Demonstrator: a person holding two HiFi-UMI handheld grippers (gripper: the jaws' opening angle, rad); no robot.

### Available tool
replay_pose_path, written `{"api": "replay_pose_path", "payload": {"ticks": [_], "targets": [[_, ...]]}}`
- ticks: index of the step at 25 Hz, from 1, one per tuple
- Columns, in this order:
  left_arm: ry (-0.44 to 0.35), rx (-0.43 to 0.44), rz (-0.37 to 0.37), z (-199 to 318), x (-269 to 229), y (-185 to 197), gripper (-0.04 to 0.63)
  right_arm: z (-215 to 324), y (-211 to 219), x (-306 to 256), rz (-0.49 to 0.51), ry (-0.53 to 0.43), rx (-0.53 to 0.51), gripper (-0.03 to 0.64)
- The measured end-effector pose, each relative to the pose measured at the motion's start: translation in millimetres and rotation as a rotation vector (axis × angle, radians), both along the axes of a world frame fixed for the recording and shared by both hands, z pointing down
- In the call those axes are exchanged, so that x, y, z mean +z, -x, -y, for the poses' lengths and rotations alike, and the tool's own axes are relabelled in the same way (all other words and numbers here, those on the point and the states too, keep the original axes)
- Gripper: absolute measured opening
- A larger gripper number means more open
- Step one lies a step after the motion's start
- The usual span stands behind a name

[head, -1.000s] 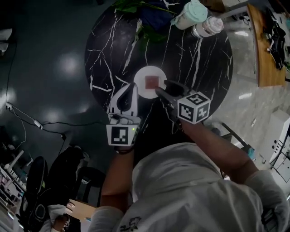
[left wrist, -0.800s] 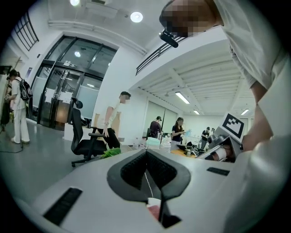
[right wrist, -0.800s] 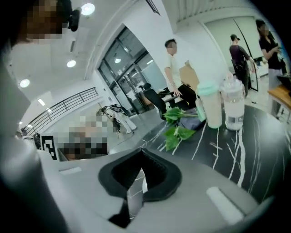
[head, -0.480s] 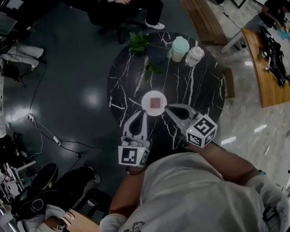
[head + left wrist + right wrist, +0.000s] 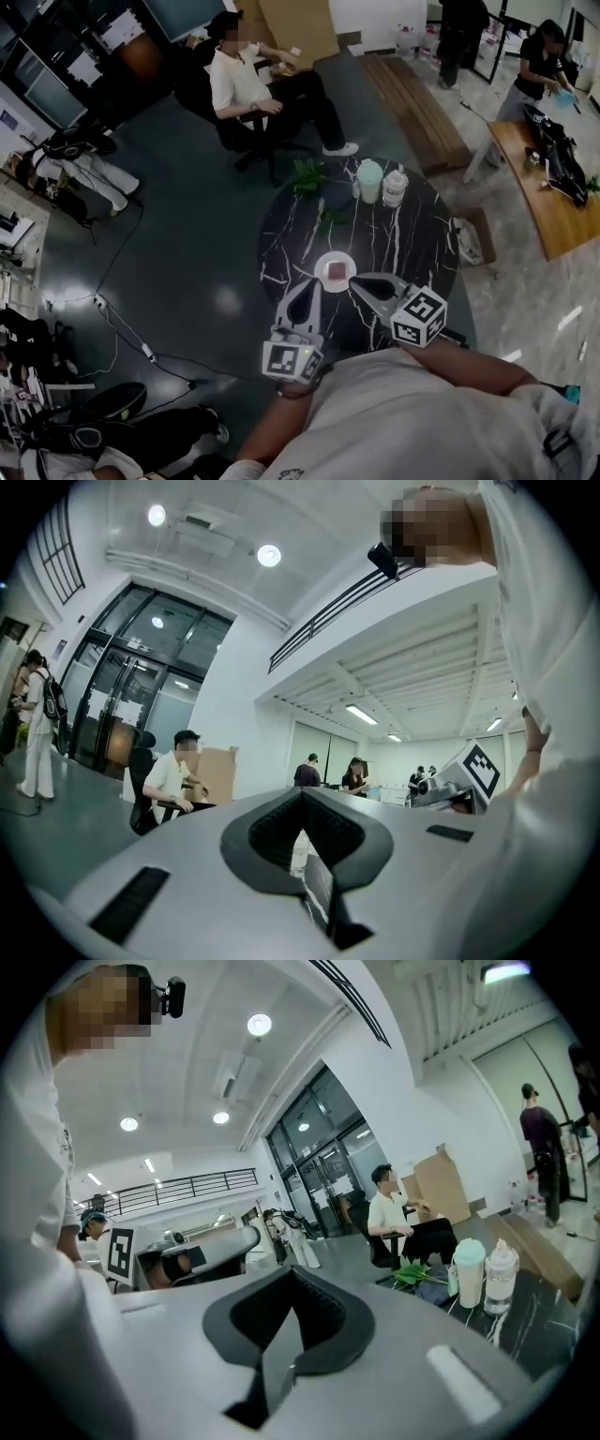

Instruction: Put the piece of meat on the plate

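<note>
While meat [image 5: 336, 270] lies on the plate [image 5: 321, 267], cup [image 5: 369, 180] and plant [image 5: 307, 175] beyond, left gripper [image 5: 313, 283] and right gripper [image 5: 355, 279] hover clenched, empty.

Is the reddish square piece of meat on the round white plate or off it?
On it: the head view shows the reddish square piece of meat lying centred on the round white plate.

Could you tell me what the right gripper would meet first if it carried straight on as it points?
Nothing close: the right gripper points roughly level over the table, left of the cup. The way looks free, depth unclear.
</note>
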State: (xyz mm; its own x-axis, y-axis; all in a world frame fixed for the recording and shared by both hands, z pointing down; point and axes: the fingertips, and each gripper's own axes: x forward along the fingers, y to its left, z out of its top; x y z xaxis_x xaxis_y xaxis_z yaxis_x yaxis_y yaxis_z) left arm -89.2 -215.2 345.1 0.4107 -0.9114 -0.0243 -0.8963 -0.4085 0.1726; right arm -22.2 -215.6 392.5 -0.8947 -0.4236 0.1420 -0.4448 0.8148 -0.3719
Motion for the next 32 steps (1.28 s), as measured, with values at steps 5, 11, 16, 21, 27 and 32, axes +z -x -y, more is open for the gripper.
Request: {"api": "replay_pose_path", "payload": {"ticks": [5, 11, 16, 21, 27, 32], "targets": [[0.013, 0.057, -0.029, -54, -7, -1, 0.008, -47, 14, -25, 0.01, -0.042, 0.037, 0.002], [0.021, 0.106, -0.023, -131, -8, 26, 0.008, -124, 51, -31, 0.022, -0.062, 0.069, 0.002], [0.006, 0.116, -0.019, -194, -13, 47, 0.008, -189, 65, -28, 0.022, -0.066, 0.109, 0.002], [-0.005, 0.153, -0.023, -236, -15, 50, 0.008, -234, 72, -41, 0.027, -0.082, 0.128, 0.002], [-0.015, 0.193, -0.034, -266, -25, 42, 0.008, -267, 67, -58, 0.022, -0.124, 0.156, 0.002], [-0.027, 0.188, -0.044, -287, -26, 33, 0.008, -290, 56, -56, 0.009, -0.137, 0.154, 0.002]]}}
